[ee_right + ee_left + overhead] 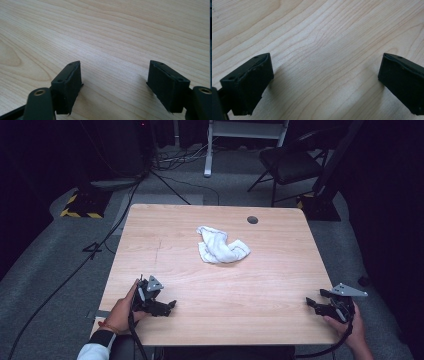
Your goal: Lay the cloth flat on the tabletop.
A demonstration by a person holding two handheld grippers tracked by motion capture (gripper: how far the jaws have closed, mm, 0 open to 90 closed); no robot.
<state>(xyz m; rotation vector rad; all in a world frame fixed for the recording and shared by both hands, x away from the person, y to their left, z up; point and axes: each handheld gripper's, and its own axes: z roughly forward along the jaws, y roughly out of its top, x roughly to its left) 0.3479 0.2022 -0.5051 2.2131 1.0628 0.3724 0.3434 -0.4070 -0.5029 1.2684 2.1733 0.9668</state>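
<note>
A crumpled white towel [221,245] lies on the wooden table [215,285], a little behind its middle. My left gripper [170,306] rests near the front left corner, held by a hand, well short of the towel. Its jaws stand wide apart over bare wood in the left gripper view, my left gripper [325,75] holding nothing. My right gripper [311,303] sits near the front right corner in the other hand. Seen in the right gripper view, my right gripper [115,80] is open too, with only table between its jaws.
A round dark hole [252,219] marks the table's far right part. Beyond the table stand a black folding chair [287,165], a white stand [210,150] and cables [100,245] on the grey floor. A yellow-and-black striped base [82,207] sits at far left.
</note>
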